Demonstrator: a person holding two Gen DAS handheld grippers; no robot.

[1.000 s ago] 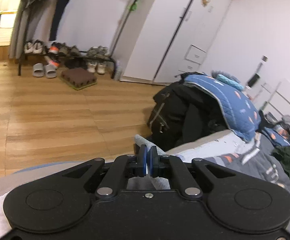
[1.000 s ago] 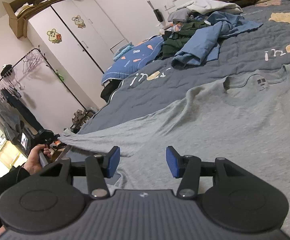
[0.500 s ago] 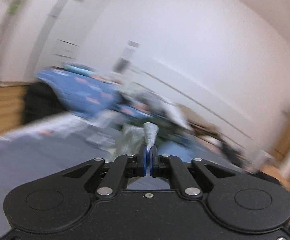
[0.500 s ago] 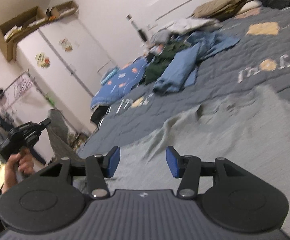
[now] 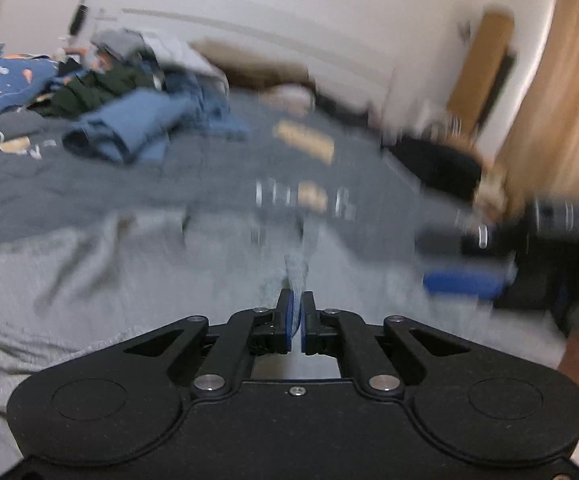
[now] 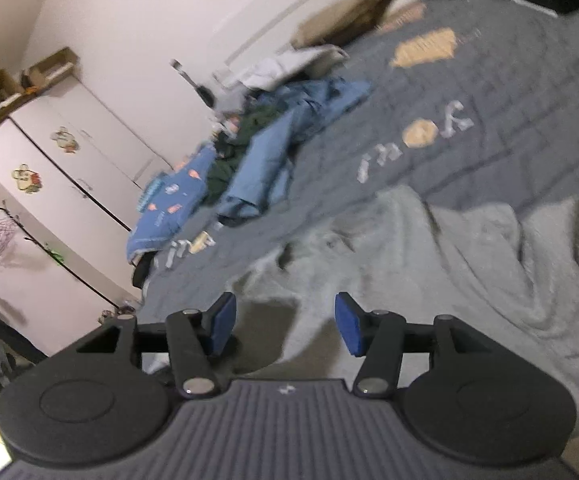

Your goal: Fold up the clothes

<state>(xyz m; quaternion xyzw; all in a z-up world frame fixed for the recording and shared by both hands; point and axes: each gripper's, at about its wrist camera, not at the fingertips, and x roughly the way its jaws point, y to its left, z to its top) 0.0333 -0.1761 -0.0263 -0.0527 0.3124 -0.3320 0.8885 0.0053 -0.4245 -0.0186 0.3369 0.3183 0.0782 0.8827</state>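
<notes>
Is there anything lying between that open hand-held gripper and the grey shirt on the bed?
Nothing visible. The right hand-held gripper hangs open just above the grey shirt; the clothes pile lies farther back.

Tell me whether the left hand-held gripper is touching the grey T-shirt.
Touching. The left wrist view shows the left hand-held gripper with its blue pads closed on a pinched ridge of the grey cotton T-shirt, which sticks up from between them.

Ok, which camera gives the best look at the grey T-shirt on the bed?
The right wrist view: the grey T-shirt spreads rumpled across the bedspread ahead of the open right gripper. The left wrist view is blurrier, showing mostly the fold pinched in the left gripper.
</notes>
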